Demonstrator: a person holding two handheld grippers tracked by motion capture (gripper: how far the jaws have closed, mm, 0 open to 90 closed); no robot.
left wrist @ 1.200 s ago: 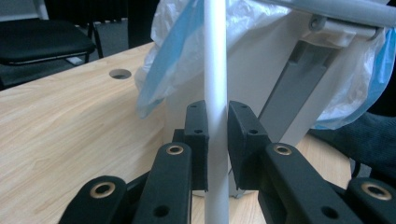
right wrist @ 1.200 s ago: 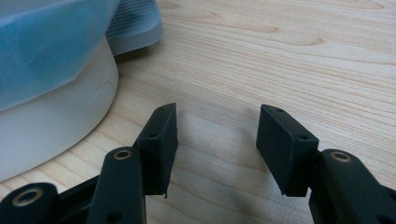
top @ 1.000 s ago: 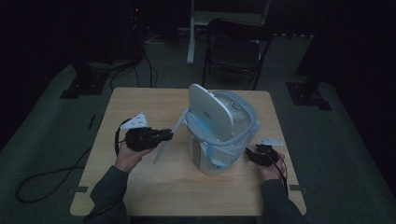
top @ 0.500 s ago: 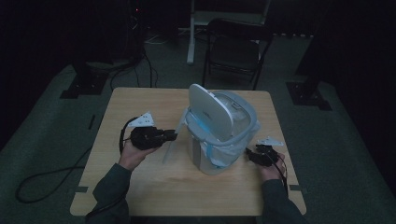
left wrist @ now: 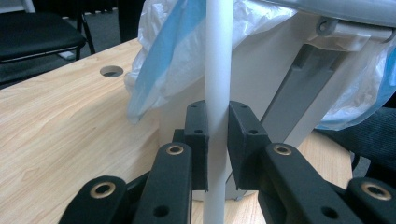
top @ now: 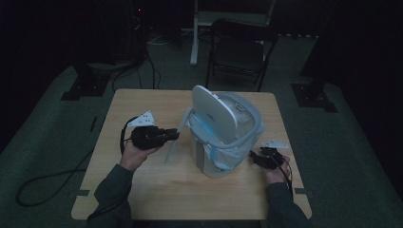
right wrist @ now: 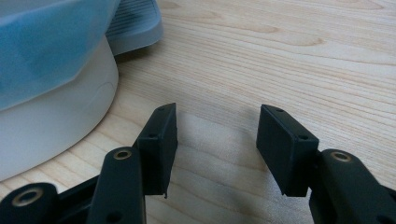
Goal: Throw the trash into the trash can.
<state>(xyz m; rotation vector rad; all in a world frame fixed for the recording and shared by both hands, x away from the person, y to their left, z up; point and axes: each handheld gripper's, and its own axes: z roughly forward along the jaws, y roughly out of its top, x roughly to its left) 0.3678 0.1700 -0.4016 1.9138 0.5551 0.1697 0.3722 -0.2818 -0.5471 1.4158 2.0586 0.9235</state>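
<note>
A white rod (left wrist: pixel 218 70) is pinched between the jaws of the left gripper (left wrist: pixel 217 140); both pads press on its sides, and it runs upright through the left gripper view, from the bottom edge to the top. In the high view the rod (top: pixel 175 140) slants from the table up to the left side of the bin's rim, just left of the bin (top: pixel 223 142), with the left gripper (top: pixel 166 135) reaching it from the left, held in the left hand (top: pixel 135 154).

The bin stands near the middle of the table (top: pixel 142 190), a little to the right. It is white and lined with a pale plastic bag (top: pixel 237 114) that folds over the rim with a blue band. Its lid (top: pixel 211 114) stands up, tilted, on the left side of the opening. In the left gripper view the bag (left wrist: pixel 173 51) hangs just behind the rod, and the bin's grey hinge arm (left wrist: pixel 294 98) slopes down to the right.

The right gripper (top: pixel 259 159) lies low at the near right of the bin, close to its base. Its jaws are spread with bare table between them (right wrist: pixel 217 149). In the right gripper view the bin's wall (right wrist: pixel 51 121) curves just left of the jaws.

A dark chair (top: pixel 240 50) stands beyond the far edge of the table.
</note>
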